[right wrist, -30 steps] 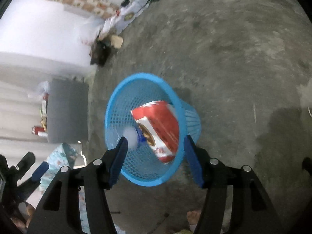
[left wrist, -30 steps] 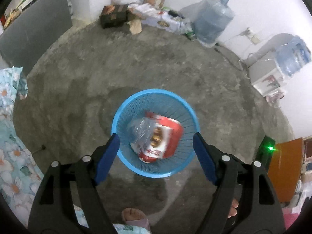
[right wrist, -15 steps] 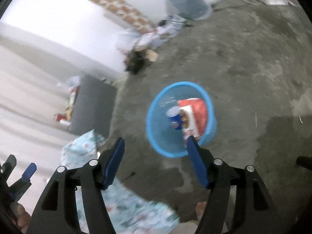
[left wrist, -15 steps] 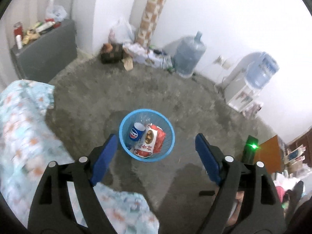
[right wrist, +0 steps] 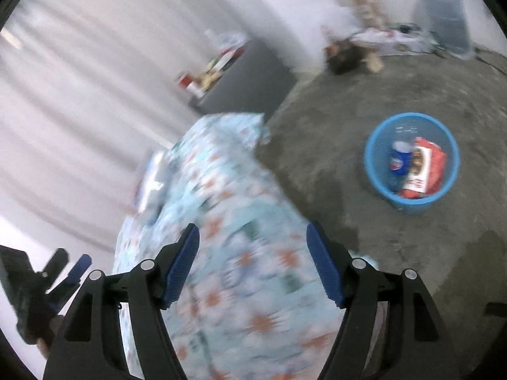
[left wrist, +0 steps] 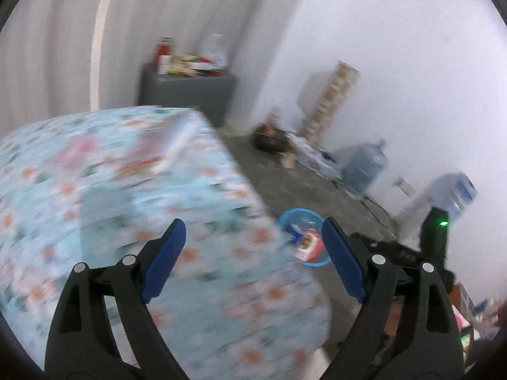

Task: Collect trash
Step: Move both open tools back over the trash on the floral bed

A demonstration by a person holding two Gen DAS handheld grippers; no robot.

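Note:
A blue plastic basket (right wrist: 412, 161) stands on the concrete floor; it also shows in the left wrist view (left wrist: 302, 237), partly hidden behind the table's corner. It holds a red and white snack bag (right wrist: 426, 171) and a blue Pepsi can (right wrist: 400, 160). My left gripper (left wrist: 253, 253) is open and empty above a table covered with a floral cloth (left wrist: 126, 196). A blurred red and white packet (left wrist: 158, 152) lies on the cloth's far side. My right gripper (right wrist: 253, 259) is open and empty over the same cloth (right wrist: 237, 237).
A grey cabinet (left wrist: 187, 95) with clutter on top stands by the curtain. Water jugs (left wrist: 364, 167), a patterned roll (left wrist: 329, 101) and a pile of boxes and bags (left wrist: 279, 142) line the far wall. The other gripper (left wrist: 434, 240) shows at the right.
Both grippers have swung up and away from the basket toward the cloth-covered table. The basket now looks small and far. Both stay open and empty.

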